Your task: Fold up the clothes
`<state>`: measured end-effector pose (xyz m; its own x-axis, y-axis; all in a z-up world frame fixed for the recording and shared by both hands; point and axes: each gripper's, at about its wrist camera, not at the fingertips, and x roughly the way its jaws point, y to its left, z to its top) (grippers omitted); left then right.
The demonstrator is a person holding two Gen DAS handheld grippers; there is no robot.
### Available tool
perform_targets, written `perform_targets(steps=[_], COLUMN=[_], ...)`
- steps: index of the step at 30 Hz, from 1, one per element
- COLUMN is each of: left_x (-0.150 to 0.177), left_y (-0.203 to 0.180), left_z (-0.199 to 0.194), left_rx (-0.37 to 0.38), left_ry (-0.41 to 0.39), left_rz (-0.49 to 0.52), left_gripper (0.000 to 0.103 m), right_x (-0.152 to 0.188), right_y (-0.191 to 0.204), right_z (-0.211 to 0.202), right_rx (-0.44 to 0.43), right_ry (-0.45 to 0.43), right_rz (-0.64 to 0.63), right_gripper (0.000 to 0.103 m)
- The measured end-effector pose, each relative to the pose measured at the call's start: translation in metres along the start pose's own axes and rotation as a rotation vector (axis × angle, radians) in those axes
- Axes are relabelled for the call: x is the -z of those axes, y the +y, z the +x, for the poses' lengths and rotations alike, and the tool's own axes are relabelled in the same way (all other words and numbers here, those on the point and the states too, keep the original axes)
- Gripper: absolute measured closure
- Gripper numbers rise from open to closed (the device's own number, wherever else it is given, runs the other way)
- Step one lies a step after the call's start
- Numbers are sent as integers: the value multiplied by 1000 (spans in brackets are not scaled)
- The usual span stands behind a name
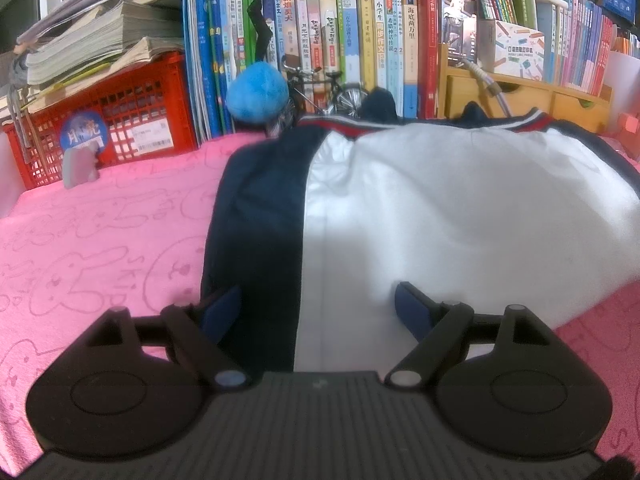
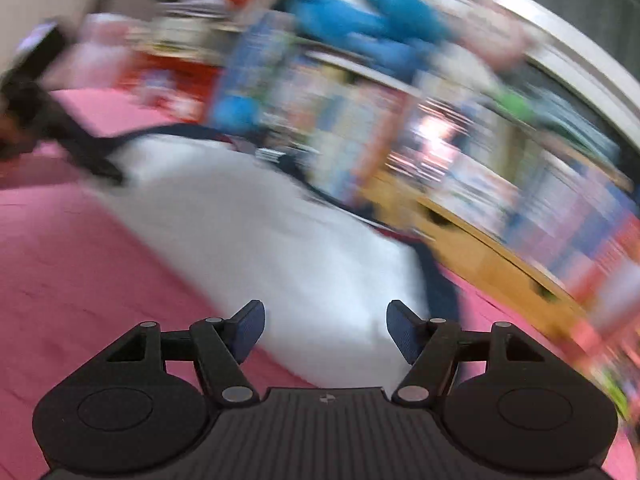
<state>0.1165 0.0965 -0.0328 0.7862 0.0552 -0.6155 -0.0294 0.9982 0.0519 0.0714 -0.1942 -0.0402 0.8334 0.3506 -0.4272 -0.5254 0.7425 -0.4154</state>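
Left gripper [image 1: 318, 312]: jaws spread wide, nothing clamped; fingers straddle the near hem of the jacket where navy meets white, pads clear of the cloth as far as can be seen. Judged poised to take that edge.
Right gripper [image 2: 325, 330]: jaws apart, nothing between the pads; it hangs over the jacket's near right end. View heavily smeared, so contact with the cloth cannot be told.
Jacket [image 1: 440, 208]: white body with a navy sleeve [image 1: 256, 220] laid along its left side, flat on the pink cover [image 1: 100, 232], collar end toward the far edge against the books. Spread out, apparently so the sides can be turned in.
Fold state: judged early; sleeve lies inward, body still at full length.
Far edge: red crate [image 1: 132, 120] at the far left corner, a blue fluffy ball [image 1: 258, 90] beside the collar, book rows [image 1: 360, 40] behind, a wooden drawer unit [image 1: 520, 100] far right.
Left view only: sharp detail of sleeve, striped collar, crate.
Right view only: the jacket's right edge, and a dark shape at the far left, too blurred to name.
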Motion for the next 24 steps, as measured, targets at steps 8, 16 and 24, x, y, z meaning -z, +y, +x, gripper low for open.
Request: perform_targets(steps=[8, 16, 24], left_x=[-2, 8, 36], left_y=[-1, -38, -106], left_z=[0, -67, -77], left_rx=[-4, -18, 157], left_ry=[6, -237, -231], left_rz=[-4, 307, 710], left_gripper=[17, 25, 21], right_x=[-41, -33, -29], right_y=[74, 71, 44], right_z=[47, 46, 37], right_rx=[-68, -33, 5], right_ry=[-25, -32, -25], right_rz=[-271, -342, -279], right_gripper=[38, 38, 38])
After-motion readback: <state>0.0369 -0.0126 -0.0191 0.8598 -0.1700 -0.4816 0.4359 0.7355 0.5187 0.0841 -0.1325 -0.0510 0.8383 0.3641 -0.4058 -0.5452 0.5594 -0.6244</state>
